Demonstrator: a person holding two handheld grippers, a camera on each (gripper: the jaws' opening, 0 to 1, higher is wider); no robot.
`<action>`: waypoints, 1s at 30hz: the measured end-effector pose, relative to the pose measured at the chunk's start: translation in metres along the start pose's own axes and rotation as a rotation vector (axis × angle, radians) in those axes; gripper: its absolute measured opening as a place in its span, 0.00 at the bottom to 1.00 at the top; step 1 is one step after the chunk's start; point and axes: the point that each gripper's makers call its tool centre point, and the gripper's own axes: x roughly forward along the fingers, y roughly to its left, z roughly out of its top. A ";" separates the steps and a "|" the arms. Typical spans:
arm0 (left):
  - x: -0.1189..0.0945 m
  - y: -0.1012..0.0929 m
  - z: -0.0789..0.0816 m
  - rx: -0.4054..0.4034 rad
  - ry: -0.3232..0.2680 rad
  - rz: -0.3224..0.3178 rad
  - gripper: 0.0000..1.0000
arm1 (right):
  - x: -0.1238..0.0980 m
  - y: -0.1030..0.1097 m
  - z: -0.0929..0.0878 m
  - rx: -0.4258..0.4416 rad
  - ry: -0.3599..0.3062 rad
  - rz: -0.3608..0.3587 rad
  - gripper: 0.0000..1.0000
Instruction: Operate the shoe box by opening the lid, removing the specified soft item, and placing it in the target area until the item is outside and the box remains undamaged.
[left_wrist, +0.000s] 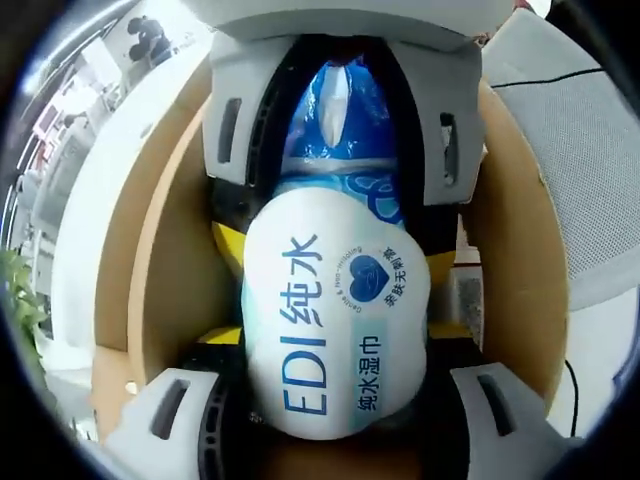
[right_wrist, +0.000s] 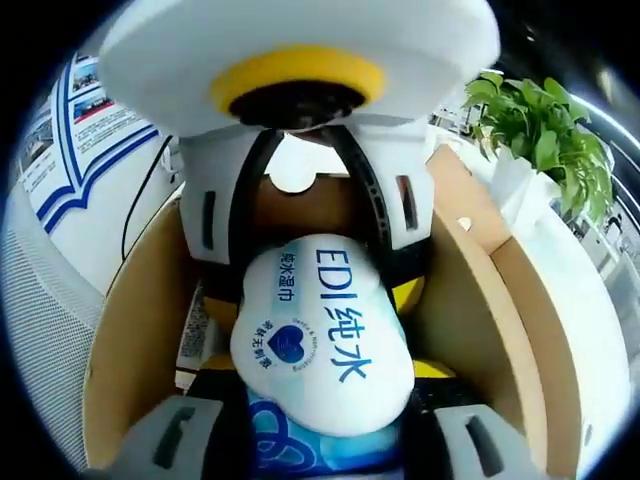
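A soft pack of wet wipes (left_wrist: 335, 300), white with blue print and a blue end, lies lengthwise inside the open brown cardboard shoe box (left_wrist: 160, 260). My left gripper (left_wrist: 335, 385) is shut on the pack's white end. From the top of the left gripper view, the right gripper (left_wrist: 338, 170) clamps the blue end. In the right gripper view the same pack (right_wrist: 320, 340) sits between the right gripper (right_wrist: 330, 412) at the bottom and the left gripper (right_wrist: 308, 265) opposite. The box walls (right_wrist: 130, 330) rise on both sides.
A leafy green plant (right_wrist: 535, 130) stands past one box wall, and a blue-and-white poster (right_wrist: 80, 130) past the other. A grey mesh surface (left_wrist: 590, 150) with a black cable lies beside the box. A label is stuck on the box's inner wall (right_wrist: 195, 330).
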 end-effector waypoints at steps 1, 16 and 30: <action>0.000 0.000 0.000 0.002 0.005 -0.002 0.67 | 0.000 0.000 0.000 0.002 0.000 0.000 0.54; -0.015 0.001 0.005 0.015 0.023 -0.007 0.67 | -0.014 -0.002 0.012 0.010 -0.031 0.000 0.52; -0.037 0.000 0.008 0.035 0.065 -0.021 0.61 | -0.032 -0.001 0.033 0.011 -0.059 -0.002 0.49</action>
